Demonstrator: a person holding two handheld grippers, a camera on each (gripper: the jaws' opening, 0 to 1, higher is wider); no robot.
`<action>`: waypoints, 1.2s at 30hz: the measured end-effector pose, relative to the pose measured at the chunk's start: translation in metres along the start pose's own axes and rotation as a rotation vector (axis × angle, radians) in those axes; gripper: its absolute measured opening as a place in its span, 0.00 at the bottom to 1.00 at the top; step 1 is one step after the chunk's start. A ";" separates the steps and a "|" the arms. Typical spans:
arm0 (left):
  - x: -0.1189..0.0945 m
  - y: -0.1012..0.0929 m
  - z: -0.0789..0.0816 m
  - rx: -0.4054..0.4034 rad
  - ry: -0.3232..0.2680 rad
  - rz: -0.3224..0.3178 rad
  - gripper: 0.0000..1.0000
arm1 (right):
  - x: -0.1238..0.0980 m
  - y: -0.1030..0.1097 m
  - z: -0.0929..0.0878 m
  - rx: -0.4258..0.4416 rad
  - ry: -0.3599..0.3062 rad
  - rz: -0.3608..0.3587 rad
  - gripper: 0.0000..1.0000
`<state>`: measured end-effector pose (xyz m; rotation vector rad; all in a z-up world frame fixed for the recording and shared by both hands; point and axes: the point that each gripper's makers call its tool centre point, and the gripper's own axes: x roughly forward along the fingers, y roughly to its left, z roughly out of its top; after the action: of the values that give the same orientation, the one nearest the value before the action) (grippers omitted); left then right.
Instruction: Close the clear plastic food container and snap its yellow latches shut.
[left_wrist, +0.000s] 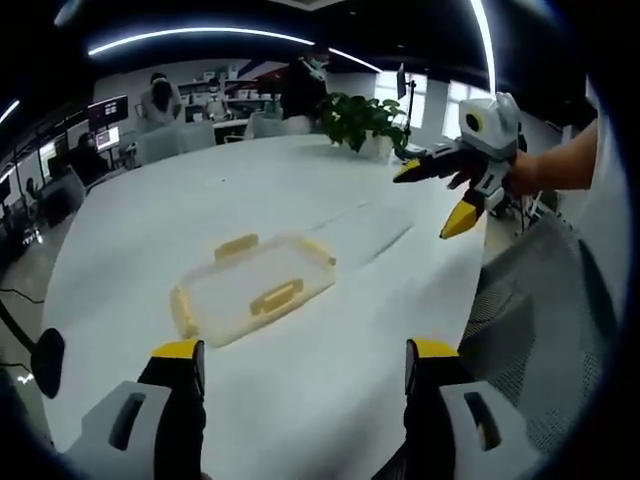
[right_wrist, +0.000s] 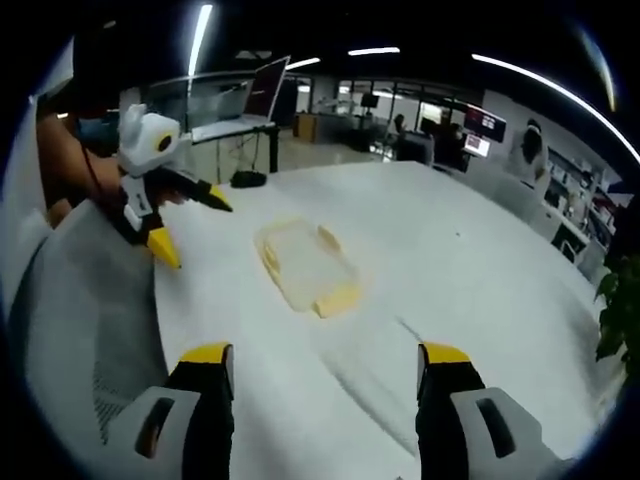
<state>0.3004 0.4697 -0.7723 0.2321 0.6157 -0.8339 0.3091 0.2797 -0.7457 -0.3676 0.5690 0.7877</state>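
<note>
Clear plastic, the food container (left_wrist: 255, 287) lies flat on the white tabletop (left_wrist: 330, 180) with its lid on and yellow latches (left_wrist: 276, 296) along its edges; I cannot tell whether they are snapped. It sits ahead of my left gripper (left_wrist: 305, 365), whose yellow-tipped jaws stand apart and hold nothing. My right gripper (right_wrist: 325, 375) is likewise spread and bare, with the container (right_wrist: 303, 262) further off. A potted plant (left_wrist: 358, 120) stands at the tabletop's far side, and a grey mesh chair (left_wrist: 530, 310) is at the right.
</note>
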 end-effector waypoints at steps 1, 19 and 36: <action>0.001 0.000 -0.001 0.003 0.003 0.000 0.82 | 0.002 -0.001 0.001 -0.001 -0.001 0.002 0.75; 0.013 0.008 -0.001 0.033 0.021 -0.008 0.82 | 0.023 -0.004 0.009 -0.056 0.016 0.044 0.73; 0.025 0.020 0.000 0.078 0.034 -0.010 0.82 | 0.043 -0.002 0.014 -0.122 0.044 0.081 0.71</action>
<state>0.3286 0.4674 -0.7876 0.3148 0.6169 -0.8656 0.3398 0.3089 -0.7603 -0.4773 0.5816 0.8960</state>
